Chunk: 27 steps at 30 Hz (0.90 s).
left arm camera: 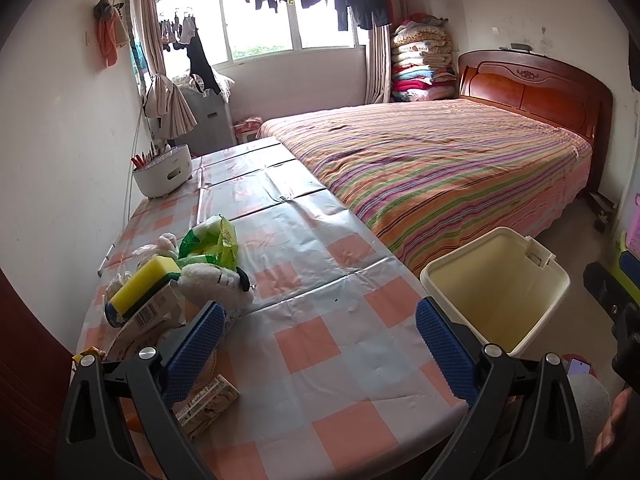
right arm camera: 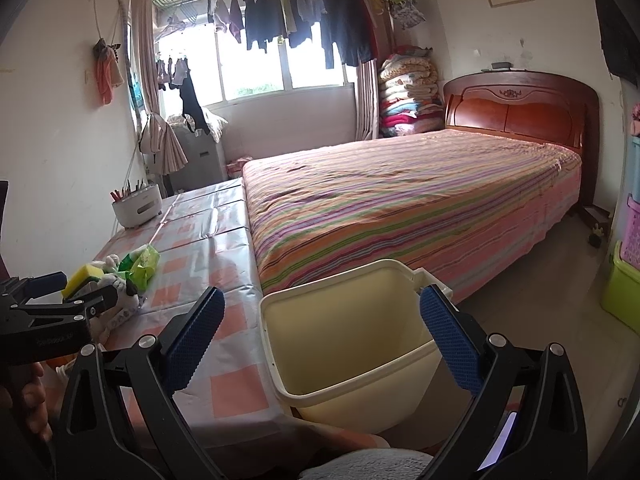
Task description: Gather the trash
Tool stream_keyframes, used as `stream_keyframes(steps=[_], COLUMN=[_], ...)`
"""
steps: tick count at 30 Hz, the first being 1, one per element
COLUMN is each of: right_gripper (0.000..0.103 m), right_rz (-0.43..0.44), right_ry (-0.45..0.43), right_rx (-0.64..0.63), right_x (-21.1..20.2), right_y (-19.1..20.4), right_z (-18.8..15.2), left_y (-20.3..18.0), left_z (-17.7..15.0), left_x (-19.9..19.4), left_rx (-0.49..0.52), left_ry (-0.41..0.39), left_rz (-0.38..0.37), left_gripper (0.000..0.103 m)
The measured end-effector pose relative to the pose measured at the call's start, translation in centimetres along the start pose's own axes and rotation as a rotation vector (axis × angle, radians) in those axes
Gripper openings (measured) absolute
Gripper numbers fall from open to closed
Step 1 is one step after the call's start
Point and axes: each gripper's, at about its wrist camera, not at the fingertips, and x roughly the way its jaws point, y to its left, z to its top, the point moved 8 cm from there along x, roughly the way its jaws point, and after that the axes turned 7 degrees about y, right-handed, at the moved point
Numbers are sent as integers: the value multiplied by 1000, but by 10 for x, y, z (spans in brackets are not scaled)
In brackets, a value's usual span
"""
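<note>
A pile of items lies on the checked table [left arm camera: 320, 344] at its left: a yellow-green sponge [left arm camera: 142, 284], a green plastic wrapper [left arm camera: 212, 244], a white plush toy [left arm camera: 216, 280], a torn paper package [left arm camera: 148, 320] and a small flat carton [left arm camera: 208, 404]. A cream trash bin [left arm camera: 496, 288] stands open beside the table's right edge. My left gripper [left arm camera: 320, 352] is open and empty over the table, its left pad next to the pile. My right gripper [right arm camera: 320, 340] is open and empty above the bin [right arm camera: 352, 332]. The pile [right arm camera: 120, 272] and the left gripper [right arm camera: 60, 304] show at left in the right wrist view.
A white pot with pens [left arm camera: 164, 172] stands at the table's far left. A bed with a striped cover [left arm camera: 440, 168] runs along the table's right side. Stacked quilts [left arm camera: 424, 64] sit by the window. Coloured storage boxes [right arm camera: 628, 264] stand at the right wall.
</note>
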Motion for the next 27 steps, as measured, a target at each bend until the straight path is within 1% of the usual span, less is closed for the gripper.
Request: stream_keyframes(steps=[20, 27], right_gripper=[97, 97], right_rz=[8, 19], right_ry=[-6, -7], right_rx=[-23, -38], right_x=[-5, -4], right_y=[9, 17], right_z=[4, 5], left_y=[8, 16], left_z=[0, 2], left_x=[-8, -13], left_rx=[-6, -17], left_ry=[-9, -19], left_rz=[10, 18], left_gripper=[94, 94])
